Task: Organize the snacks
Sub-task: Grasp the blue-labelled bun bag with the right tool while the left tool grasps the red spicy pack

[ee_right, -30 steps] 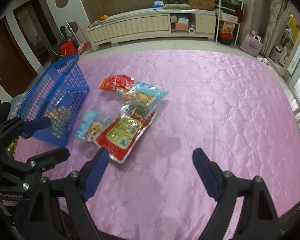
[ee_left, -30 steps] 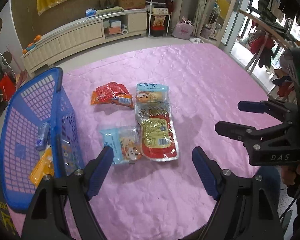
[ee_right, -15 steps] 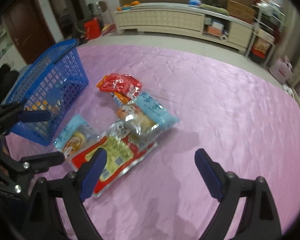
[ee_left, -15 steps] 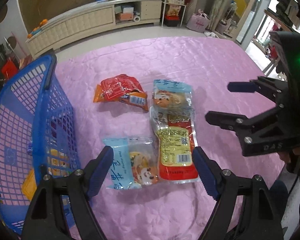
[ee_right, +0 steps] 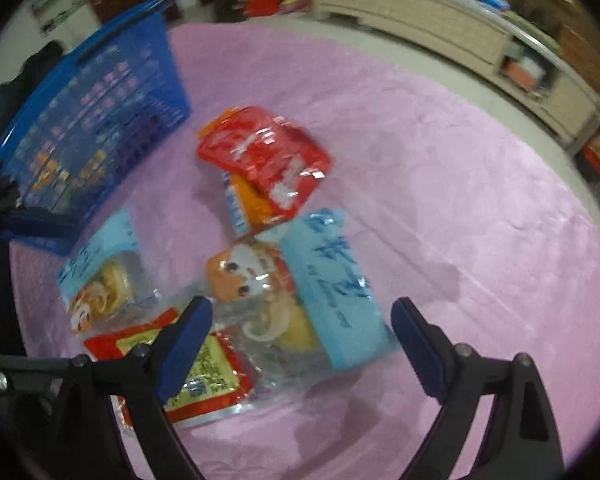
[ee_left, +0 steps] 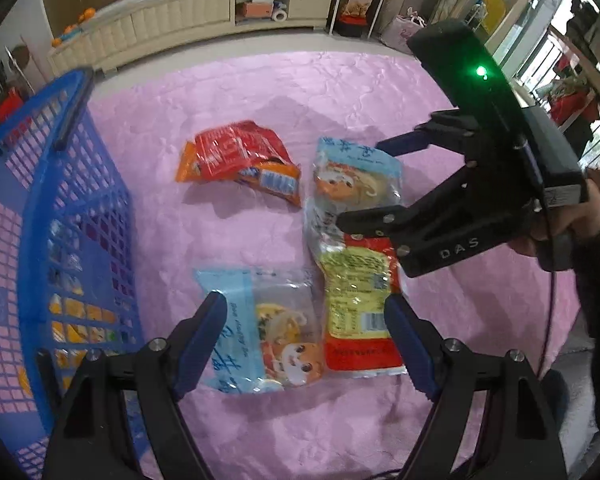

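Note:
Several snack packets lie on the pink cloth [ee_left: 380, 92]. A red and orange packet [ee_left: 236, 156] is farthest. A light blue packet [ee_left: 356, 172] overlaps a red and yellow packet [ee_left: 356, 300]. A second light blue packet [ee_left: 260, 332] lies nearest. My left gripper [ee_left: 304, 312] hangs open just above that nearest packet and straddles it. My right gripper [ee_right: 302, 312], also seen in the left wrist view [ee_left: 360, 184], is open over the first light blue packet [ee_right: 328, 280]. Neither gripper holds anything. The blue basket [ee_left: 60, 200] stands at the left.
The basket [ee_right: 100, 100] has several packets inside, seen through its mesh wall. A person's hand [ee_left: 580, 216] holds the right gripper. A long cream cabinet [ee_left: 204, 20] runs along the far wall, beyond the cloth's edge. Bare pink cloth stretches to the right of the packets.
Both grippers have sunk closer to the packets. The right one rolled and swung in over the far light blue packet. The packets and the basket have not moved.

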`<state>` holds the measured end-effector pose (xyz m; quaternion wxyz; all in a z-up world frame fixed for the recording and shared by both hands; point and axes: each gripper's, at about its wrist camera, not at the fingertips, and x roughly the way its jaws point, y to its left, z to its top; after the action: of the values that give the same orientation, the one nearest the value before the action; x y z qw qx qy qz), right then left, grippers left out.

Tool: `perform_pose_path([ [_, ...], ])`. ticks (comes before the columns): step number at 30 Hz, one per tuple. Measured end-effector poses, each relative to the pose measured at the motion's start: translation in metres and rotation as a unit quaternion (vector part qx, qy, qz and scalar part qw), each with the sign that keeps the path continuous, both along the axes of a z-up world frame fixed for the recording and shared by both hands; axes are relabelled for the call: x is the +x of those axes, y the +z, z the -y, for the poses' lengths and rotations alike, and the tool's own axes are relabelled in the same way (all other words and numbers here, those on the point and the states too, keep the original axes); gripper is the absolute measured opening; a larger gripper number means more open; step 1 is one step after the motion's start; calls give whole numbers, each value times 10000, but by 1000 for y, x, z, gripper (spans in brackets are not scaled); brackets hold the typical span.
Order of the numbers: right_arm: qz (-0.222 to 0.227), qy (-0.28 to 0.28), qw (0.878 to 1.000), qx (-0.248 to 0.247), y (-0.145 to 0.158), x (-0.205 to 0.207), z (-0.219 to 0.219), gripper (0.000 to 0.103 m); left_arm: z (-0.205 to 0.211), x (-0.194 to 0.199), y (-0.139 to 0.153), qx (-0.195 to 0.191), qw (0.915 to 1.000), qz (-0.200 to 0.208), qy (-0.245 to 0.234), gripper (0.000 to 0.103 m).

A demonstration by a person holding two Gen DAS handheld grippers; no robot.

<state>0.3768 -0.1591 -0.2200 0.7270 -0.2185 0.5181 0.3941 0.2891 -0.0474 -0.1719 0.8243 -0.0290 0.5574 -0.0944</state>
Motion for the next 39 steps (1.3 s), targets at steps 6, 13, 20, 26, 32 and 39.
perform_pose_path([
  [6, 146, 116, 9998, 112, -2, -3, 0, 78, 7, -5, -8, 365, 9993, -3, -119, 80],
  [13, 337, -198, 9990, 237, 1, -27, 17, 71, 7, -14, -4, 332, 9994, 24, -134, 79],
  [20, 306, -1272, 9901, 505, 27, -61, 68, 71, 28, -17, 5, 284, 9978, 106, -592, 79],
  [26, 462, -2050, 9763, 513, 43, -88, 103, 71, 49, -3, -3, 262, 9956, -162, -886, 79],
  [32, 743, -2785, 9573, 234, 45, -103, 126, 71, 66, 16, -20, 277, 9938, -462, -975, 79],
  [39, 563, -2902, 9538, 542, 39, -115, 137, 71, 90, 39, -48, 540, 9859, -929, -1279, 79],
])
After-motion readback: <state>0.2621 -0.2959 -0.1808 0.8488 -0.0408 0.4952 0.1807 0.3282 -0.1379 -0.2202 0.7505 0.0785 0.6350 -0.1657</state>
